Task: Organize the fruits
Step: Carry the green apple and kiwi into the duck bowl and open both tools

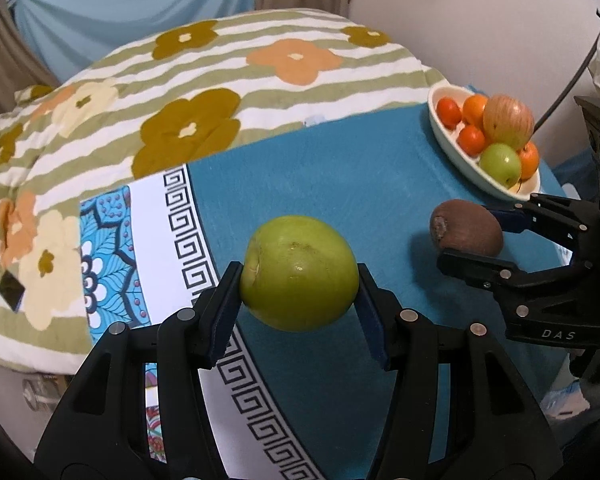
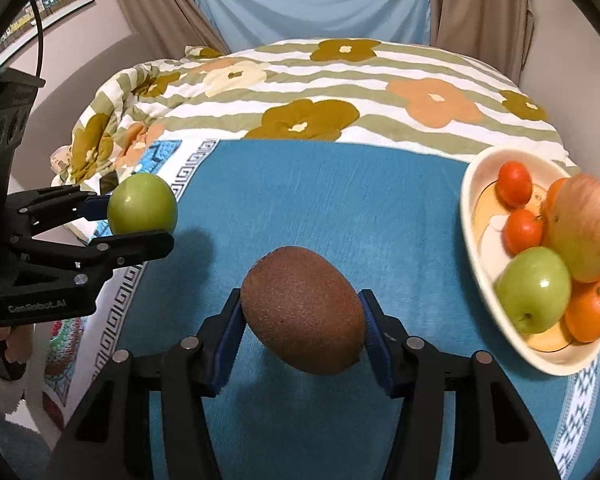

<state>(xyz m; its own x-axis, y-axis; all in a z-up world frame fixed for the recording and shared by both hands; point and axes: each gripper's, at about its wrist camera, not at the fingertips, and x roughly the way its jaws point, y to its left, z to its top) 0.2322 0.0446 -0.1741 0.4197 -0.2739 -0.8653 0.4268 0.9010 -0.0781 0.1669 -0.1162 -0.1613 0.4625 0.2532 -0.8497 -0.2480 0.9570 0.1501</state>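
Observation:
My left gripper is shut on a green apple and holds it above the blue cloth; it also shows in the right wrist view with the apple. My right gripper is shut on a brown kiwi, held above the cloth; it also shows in the left wrist view with the kiwi. A cream oval bowl at the right holds a red-yellow apple, a green apple, oranges and small red fruits. The bowl also shows in the left wrist view.
The blue cloth with a white key-pattern border covers the surface. A floral striped quilt lies behind it. Curtains and a light blue sheet hang at the back. A dark phone-like object lies on the quilt.

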